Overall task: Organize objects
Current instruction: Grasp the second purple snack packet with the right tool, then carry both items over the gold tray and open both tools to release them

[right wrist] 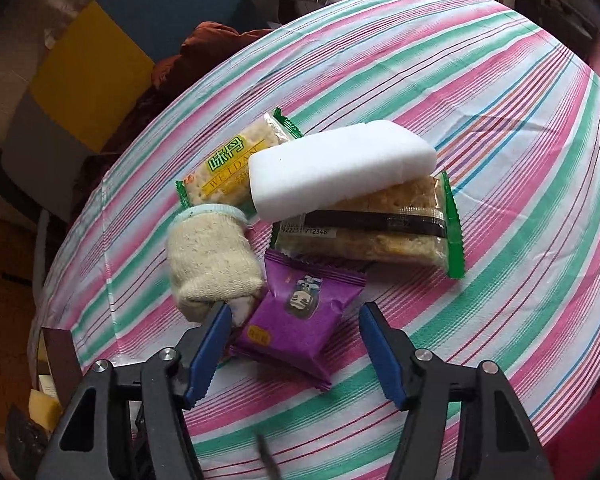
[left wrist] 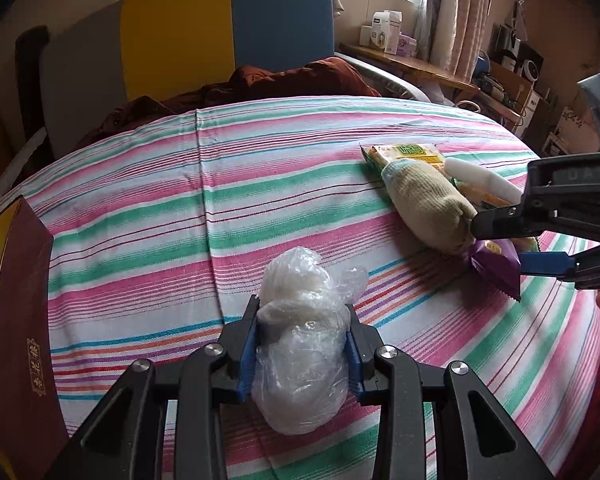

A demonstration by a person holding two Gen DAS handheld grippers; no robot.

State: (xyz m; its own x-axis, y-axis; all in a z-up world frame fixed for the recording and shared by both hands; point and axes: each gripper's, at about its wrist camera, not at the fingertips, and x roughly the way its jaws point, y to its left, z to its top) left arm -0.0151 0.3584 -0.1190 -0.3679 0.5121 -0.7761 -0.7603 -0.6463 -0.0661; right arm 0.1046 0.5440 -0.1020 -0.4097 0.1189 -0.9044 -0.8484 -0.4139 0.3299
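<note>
1. left gripper [left wrist: 304, 316]: black plastic linkage arms with triangular cut-outs, silver round screws at the pivots, blue pads lining the inner faces of the fingers [left wrist: 247, 354].
2. right gripper [right wrist: 296, 312]: same black arms and silver screws; blue pads with a sawtooth edge.
3. right gripper body, seen from the left wrist view: raised "das" lettering, a grey housing behind with a small green light.

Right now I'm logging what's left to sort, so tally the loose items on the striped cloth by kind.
Green-edged cracker packs: 2
Purple snack packet: 1
White foam block: 1
Knitted sock: 1
Clear plastic bundle: 1, held in the left gripper
Total: 6
</note>
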